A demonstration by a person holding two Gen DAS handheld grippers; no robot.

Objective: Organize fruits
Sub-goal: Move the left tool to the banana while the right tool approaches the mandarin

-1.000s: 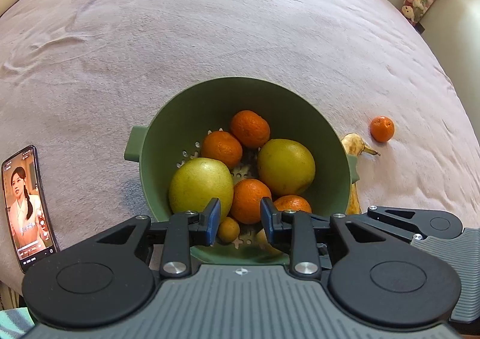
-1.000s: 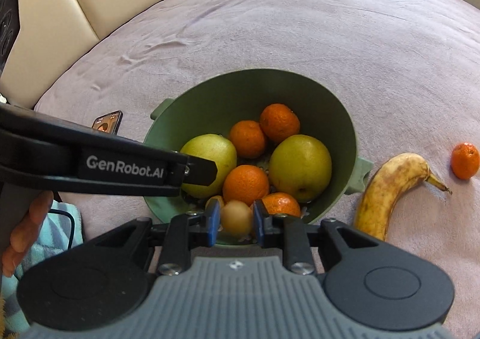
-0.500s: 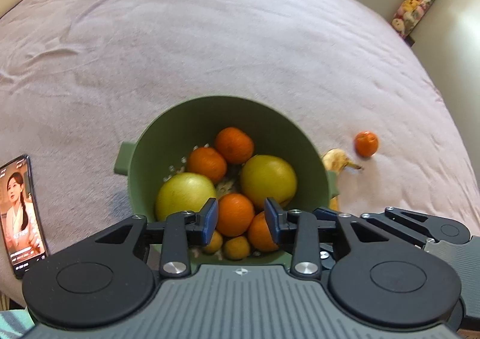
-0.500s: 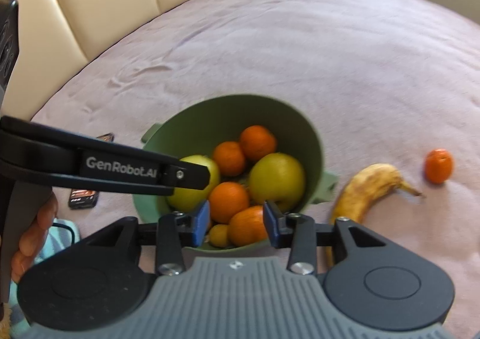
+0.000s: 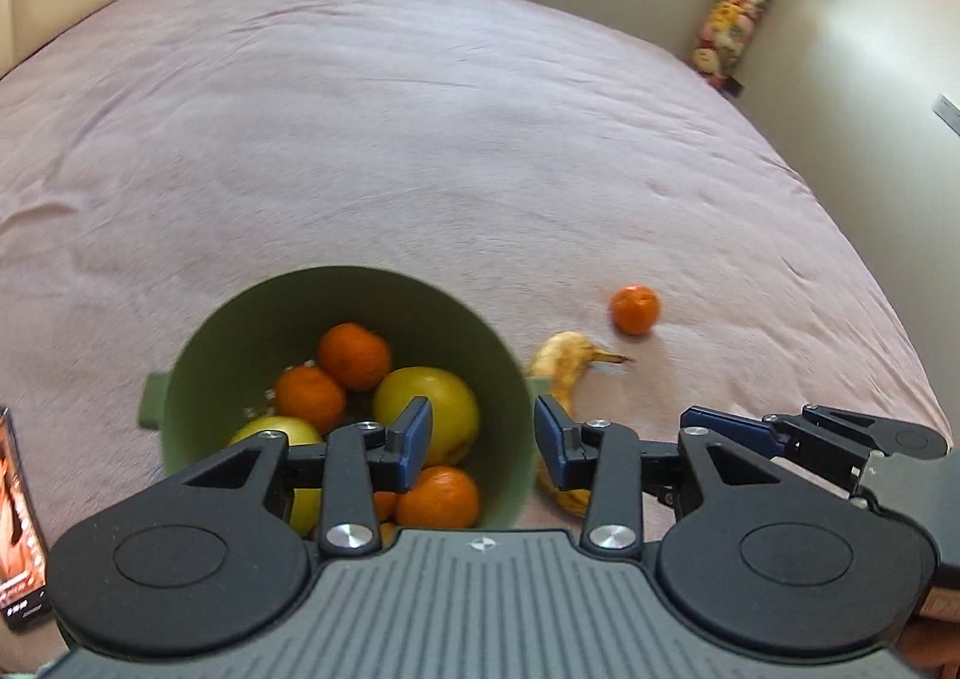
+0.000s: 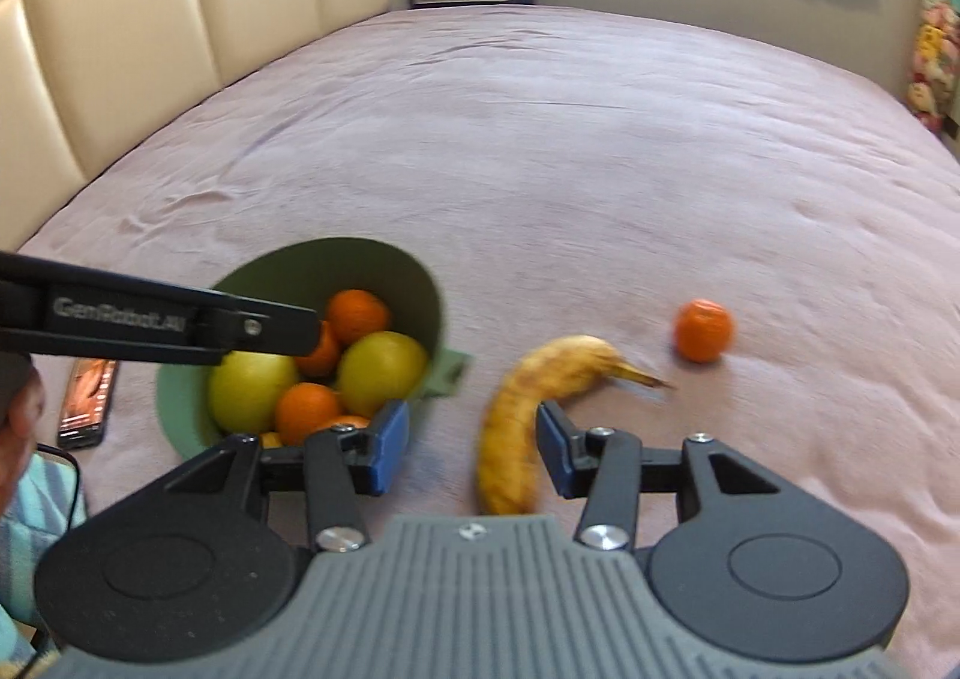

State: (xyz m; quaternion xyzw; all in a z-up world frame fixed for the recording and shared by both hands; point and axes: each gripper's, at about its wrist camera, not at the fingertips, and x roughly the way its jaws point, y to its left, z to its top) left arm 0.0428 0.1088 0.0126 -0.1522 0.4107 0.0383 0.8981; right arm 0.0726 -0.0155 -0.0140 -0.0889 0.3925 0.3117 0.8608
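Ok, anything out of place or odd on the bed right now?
Two fruits lie loose on the bedspread outside the green bowl: a brown-spotted banana beside its handle and a mandarin farther right. A phone with its screen lit lies left of the bowl.

One round green plastic colander bowl (image 5: 198,361) with side handles. Inside it, two large yellow-green round fruits (image 5: 429,409) and at least four orange mandarins (image 5: 354,356); further small fruit at the bottom is partly hidden, so the total may be higher. On the pink bedspread (image 5: 420,138): one spotted yellow banana (image 6: 528,397), one loose orange mandarin (image 6: 703,331), one black smartphone (image 6: 89,400).
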